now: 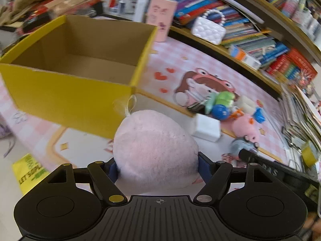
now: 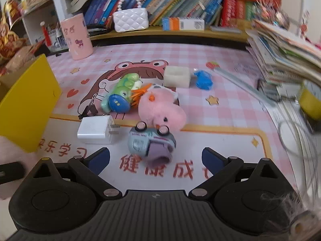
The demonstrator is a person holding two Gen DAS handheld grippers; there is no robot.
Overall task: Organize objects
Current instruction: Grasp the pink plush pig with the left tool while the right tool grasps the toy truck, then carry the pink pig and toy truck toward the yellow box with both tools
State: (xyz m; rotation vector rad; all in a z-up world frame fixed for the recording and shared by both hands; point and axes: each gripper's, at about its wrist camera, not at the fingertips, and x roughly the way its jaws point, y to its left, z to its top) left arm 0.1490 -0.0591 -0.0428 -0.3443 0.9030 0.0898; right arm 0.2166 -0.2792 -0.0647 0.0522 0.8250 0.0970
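Observation:
My left gripper [image 1: 157, 167] is shut on a pale pink plush ball [image 1: 154, 148] with a white loop, held just in front of the yellow cardboard box [image 1: 66, 96], whose brown inside looks bare. My right gripper [image 2: 155, 158] stands open over the desk mat, its blue pads on either side of a small toy car [image 2: 151, 140] lying on its side, not touching it. Behind the car lie a pink plush pig [image 2: 160, 106], a white charger plug [image 2: 95, 129], a green frog toy [image 2: 124, 92], a blue ball [image 2: 118, 103], a white cube [image 2: 177, 76] and a blue wrapper [image 2: 203, 79].
A pink patterned cup [image 2: 77, 36] and a white quilted purse [image 2: 130, 20] stand at the back by shelves of books [image 2: 180, 2]. A stack of papers [image 2: 284, 50] and a yellow tape roll [image 2: 310, 100] crowd the right. A yellow-green leaflet [image 1: 30, 170] lies on the left.

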